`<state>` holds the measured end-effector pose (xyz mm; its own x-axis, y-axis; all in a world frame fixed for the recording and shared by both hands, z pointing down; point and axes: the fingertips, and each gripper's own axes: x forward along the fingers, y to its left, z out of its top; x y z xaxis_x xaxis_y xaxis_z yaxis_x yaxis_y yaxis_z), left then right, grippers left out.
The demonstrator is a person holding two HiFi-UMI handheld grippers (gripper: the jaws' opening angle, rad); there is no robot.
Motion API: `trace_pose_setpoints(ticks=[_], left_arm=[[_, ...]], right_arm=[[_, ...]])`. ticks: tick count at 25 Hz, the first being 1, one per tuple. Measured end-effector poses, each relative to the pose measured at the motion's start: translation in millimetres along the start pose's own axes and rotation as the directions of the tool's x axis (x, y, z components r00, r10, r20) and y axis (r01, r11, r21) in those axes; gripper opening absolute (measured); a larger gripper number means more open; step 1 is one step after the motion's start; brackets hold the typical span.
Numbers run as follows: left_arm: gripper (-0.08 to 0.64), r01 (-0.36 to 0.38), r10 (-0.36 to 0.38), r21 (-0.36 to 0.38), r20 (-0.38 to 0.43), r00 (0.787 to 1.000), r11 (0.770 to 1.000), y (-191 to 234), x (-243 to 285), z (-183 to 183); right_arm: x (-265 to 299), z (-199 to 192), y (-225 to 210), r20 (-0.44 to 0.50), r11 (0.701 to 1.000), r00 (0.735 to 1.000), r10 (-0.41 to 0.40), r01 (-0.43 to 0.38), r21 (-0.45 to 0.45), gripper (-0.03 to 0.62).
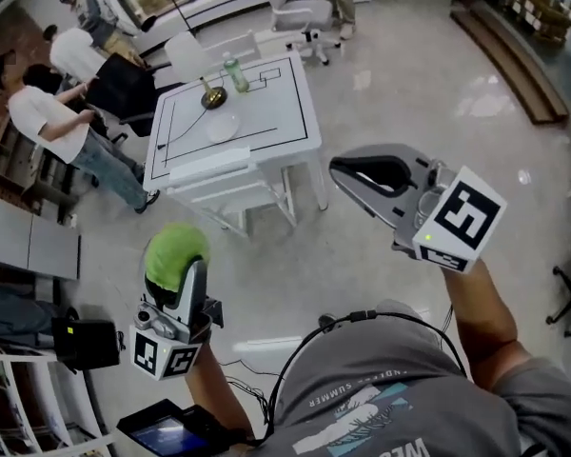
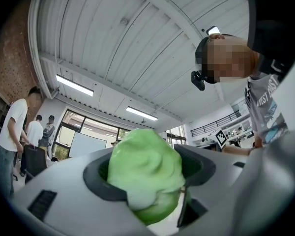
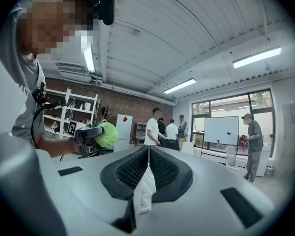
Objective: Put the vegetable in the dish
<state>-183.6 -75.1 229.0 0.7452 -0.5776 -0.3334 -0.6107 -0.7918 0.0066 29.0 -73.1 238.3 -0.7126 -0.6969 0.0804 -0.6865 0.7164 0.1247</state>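
Note:
A light green leafy vegetable [image 1: 174, 253] is clamped between the jaws of my left gripper [image 1: 177, 272], which is held up over the floor at lower left. In the left gripper view the vegetable [image 2: 145, 163] fills the gap between the jaws, and the pads press on it. My right gripper [image 1: 338, 168] is at centre right, shut and empty; its jaws [image 3: 148, 156] meet. The right gripper view also shows the vegetable [image 3: 107, 134]. A white dish [image 1: 221, 127] lies on the white table [image 1: 276, 103], well ahead of both grippers.
On the table stand a clear bottle [image 1: 235, 72] and a small dark bowl [image 1: 212, 95]. People [image 1: 52, 122] and a dark chair [image 1: 124, 89] are at the table's left. White office chairs [image 1: 300, 17] stand beyond it. Black cases [image 1: 81, 343] and a cable lie near my feet.

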Motion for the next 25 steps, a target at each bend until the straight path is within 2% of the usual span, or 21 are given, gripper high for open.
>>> trace_pose_setpoints(ticks=[3,6,9,15,20,25], left_arm=[[0.299,0.023,-0.023,-0.033,-0.022,0.999,0.999,12.5,1.1,-0.1],[0.299,0.034,-0.034,-0.032,0.006,0.999,0.999,25.8,10.9,-2.2],[0.299,-0.012,0.013,-0.038,0.030,0.999,0.999,44.5,23.4,-8.8],[0.299,-0.075,0.074,-0.050,-0.028,0.997,0.996,68.5,50.9,-47.8],[0.299,-0.128,0.128,-0.010,-0.002,0.992,0.992,99.2,98.9,-47.2],[0.299,-0.172,0.173,0.018,-0.029,0.985,0.985,119.0,137.7,-61.9]], right_arm=[[10.2,1.7,4.3,-0.024,0.999,1.000,-0.015,0.016,0.031,0.008],[22.9,-0.7,-5.2,-0.044,1.000,0.999,-0.018,0.019,0.022,0.008],[45.6,1.3,-28.7,-0.064,1.000,0.998,0.025,-0.025,-0.001,0.008],[78.0,-29.5,-71.5,-0.073,0.995,0.993,0.094,-0.091,0.044,0.008],[109.3,-23.5,-122.4,-0.058,0.988,0.986,0.157,-0.156,0.021,0.008],[125.1,-26.6,-163.9,-0.032,0.980,0.979,0.200,-0.200,0.019,0.008]])
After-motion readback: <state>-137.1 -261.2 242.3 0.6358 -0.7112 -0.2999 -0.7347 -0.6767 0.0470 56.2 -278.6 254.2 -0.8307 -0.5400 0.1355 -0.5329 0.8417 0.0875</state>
